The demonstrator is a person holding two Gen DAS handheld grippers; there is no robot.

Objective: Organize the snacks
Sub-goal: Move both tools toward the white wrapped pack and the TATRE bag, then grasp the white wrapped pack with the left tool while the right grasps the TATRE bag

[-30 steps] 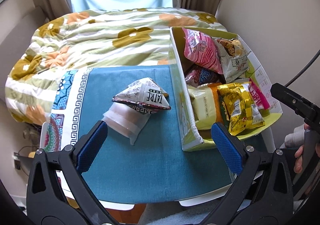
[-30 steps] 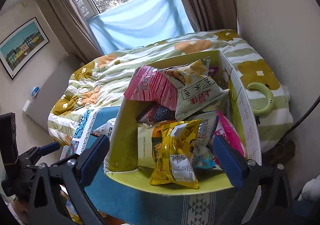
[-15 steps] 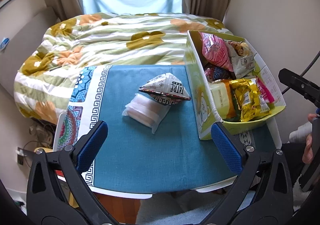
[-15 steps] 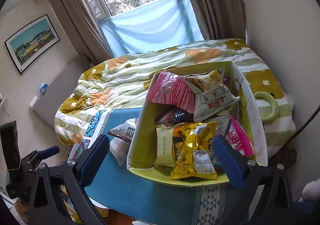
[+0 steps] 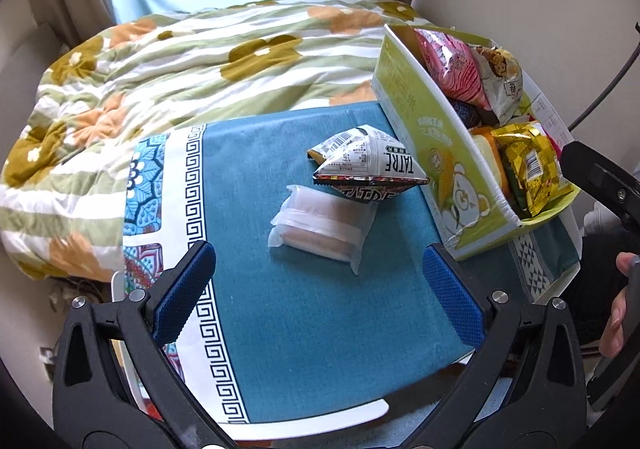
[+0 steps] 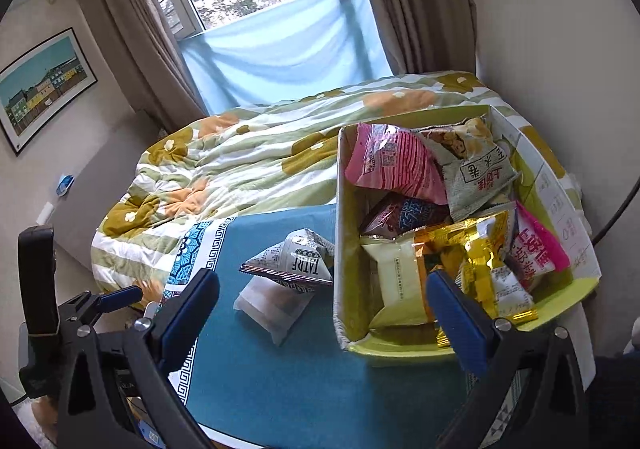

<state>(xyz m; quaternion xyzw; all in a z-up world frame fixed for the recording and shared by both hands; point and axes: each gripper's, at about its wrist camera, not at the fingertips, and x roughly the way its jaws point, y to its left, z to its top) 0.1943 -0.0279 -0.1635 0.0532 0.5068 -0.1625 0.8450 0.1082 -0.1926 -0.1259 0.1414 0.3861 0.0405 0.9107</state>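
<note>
Wide-apart left tongs (image 5: pixel 320 291) hover above a translucent wrapped pastry (image 5: pixel 322 227) touching a white pyramid-shaped packet (image 5: pixel 366 165) beside the green cardboard box (image 5: pixel 436 153).

We note: clear-wrapped snack (image 6: pixel 272 303) partly under triangular packet (image 6: pixel 294 263); lower packets in the box (image 6: pixel 340 249) buried, unreadable.

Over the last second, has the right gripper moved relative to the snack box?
Yes. The right gripper has backed away from the green box, which looks smaller and sits further right in its view.

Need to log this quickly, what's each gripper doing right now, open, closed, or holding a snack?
Left gripper: open, holding nothing, above the teal cloth.
Right gripper: open, holding nothing, near the green box.
</note>
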